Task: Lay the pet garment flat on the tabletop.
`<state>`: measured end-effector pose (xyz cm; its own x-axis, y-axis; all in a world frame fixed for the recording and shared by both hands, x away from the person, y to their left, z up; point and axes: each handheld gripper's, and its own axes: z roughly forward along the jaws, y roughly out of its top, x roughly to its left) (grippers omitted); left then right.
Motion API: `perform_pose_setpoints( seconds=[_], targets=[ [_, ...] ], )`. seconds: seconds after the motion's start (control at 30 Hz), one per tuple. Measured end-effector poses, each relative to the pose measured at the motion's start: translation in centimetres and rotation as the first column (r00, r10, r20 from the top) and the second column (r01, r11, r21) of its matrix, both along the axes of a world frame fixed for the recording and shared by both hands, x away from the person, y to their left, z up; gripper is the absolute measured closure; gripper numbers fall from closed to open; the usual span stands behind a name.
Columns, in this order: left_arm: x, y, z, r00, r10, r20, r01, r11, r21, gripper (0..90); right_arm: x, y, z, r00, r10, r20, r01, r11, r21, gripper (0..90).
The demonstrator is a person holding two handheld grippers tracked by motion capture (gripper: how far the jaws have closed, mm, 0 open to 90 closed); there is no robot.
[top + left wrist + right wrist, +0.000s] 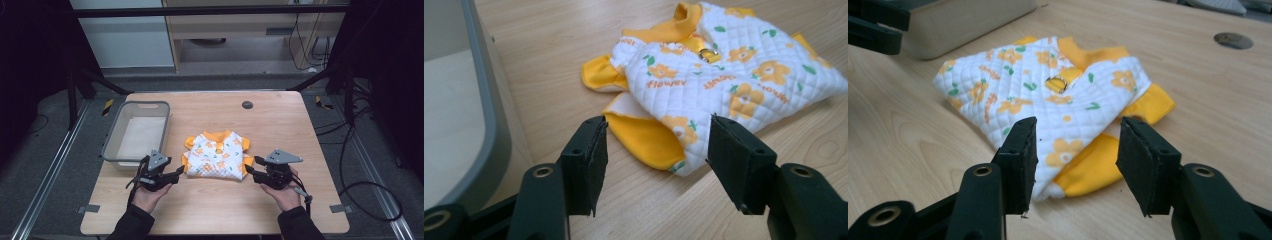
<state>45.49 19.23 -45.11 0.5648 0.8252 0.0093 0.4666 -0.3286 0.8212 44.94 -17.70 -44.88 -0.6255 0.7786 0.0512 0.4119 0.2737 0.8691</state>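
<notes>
Left gripper (179, 173) and right gripper (250, 166) both stand parted, gripping nothing, each aimed at a near corner of the folded flowered garment (216, 156) lying mid-table beside the grey bin (112, 135); closing too high may pinch one layer (the fold could spill open).

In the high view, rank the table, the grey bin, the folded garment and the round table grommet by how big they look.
1. Table, by far the largest.
2. Grey bin.
3. Folded garment, somewhat smaller than the bin as it looks here.
4. Round table grommet, the smallest.
</notes>
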Motion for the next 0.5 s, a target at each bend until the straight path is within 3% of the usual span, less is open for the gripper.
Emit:
perform_pose_setpoints(
  seconds=[0.2, 0.5],
  targets=[
    [0.6, -0.5, -1.3, 0.9994, -0.017, -0.028, 0.018, 0.9994, 0.029, 41.6, -0.1, 0.0, -1.4, 0.9995, 0.012, -0.031, -0.012, 1.0, -0.012, 48.4],
    [1.0, -1.3, -2.3, 0.9975, -0.06, -0.038, 0.062, 0.9957, 0.068, 42.3, 0.5, 0.9, -3.0, 0.9968, 0.03, -0.074, -0.034, 0.998, -0.059, 46.9]
  ],
)
